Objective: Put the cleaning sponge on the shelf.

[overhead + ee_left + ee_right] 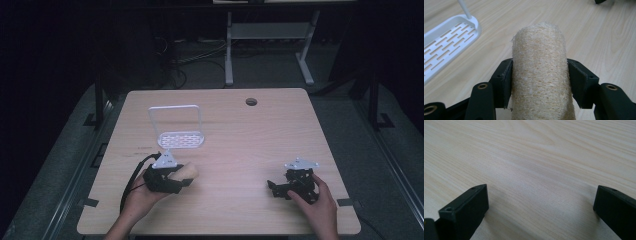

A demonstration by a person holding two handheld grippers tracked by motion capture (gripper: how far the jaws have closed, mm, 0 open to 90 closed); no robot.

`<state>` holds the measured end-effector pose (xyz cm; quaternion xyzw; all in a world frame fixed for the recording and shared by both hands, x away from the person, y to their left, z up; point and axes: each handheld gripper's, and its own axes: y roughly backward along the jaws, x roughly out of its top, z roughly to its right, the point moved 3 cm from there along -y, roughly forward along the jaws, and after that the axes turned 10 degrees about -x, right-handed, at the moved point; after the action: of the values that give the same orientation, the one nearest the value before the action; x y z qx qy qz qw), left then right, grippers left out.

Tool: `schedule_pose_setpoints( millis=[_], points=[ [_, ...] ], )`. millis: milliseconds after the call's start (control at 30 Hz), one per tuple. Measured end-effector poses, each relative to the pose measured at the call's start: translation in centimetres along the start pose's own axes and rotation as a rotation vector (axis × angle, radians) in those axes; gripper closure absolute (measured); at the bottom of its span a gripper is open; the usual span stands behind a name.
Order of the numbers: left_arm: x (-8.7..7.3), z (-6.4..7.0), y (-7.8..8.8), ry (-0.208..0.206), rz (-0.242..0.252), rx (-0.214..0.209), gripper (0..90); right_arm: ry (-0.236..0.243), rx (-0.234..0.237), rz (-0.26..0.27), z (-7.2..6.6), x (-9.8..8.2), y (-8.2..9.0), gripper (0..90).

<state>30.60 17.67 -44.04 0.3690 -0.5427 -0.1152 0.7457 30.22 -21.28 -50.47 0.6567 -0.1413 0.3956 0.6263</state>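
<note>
A tan loofah roll (540, 72) sticks out forward between the two black jaws of my left gripper (540, 75), and both pads press on its sides. From above, the left gripper (184, 179) sits at the front left of the table with the loofah roll (187, 172) pointing right. Just behind it stands a white slotted rack (181, 138) with an upright wire frame; the rack (446, 47) lies off to the left of the jaws. My right gripper (272, 187) rests at the front right, and in its own view the right gripper (540, 202) stands open over bare wood.
The light wooden table (235, 140) has a round cable hole (251, 101) near its far edge. Beyond the table stand a white desk frame (270, 35) and loose cables on a dark floor. A black cable (131, 182) trails from the left gripper.
</note>
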Motion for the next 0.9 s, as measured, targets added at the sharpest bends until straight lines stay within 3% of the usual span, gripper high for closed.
schedule_pose_setpoints(
  millis=[900],
  points=[
    [1.1,-2.9,-0.5,0.022,-0.002,0.031,41.1,0.0,0.0,0.0,0.0,0.0,0.0,0.0]
  ],
)
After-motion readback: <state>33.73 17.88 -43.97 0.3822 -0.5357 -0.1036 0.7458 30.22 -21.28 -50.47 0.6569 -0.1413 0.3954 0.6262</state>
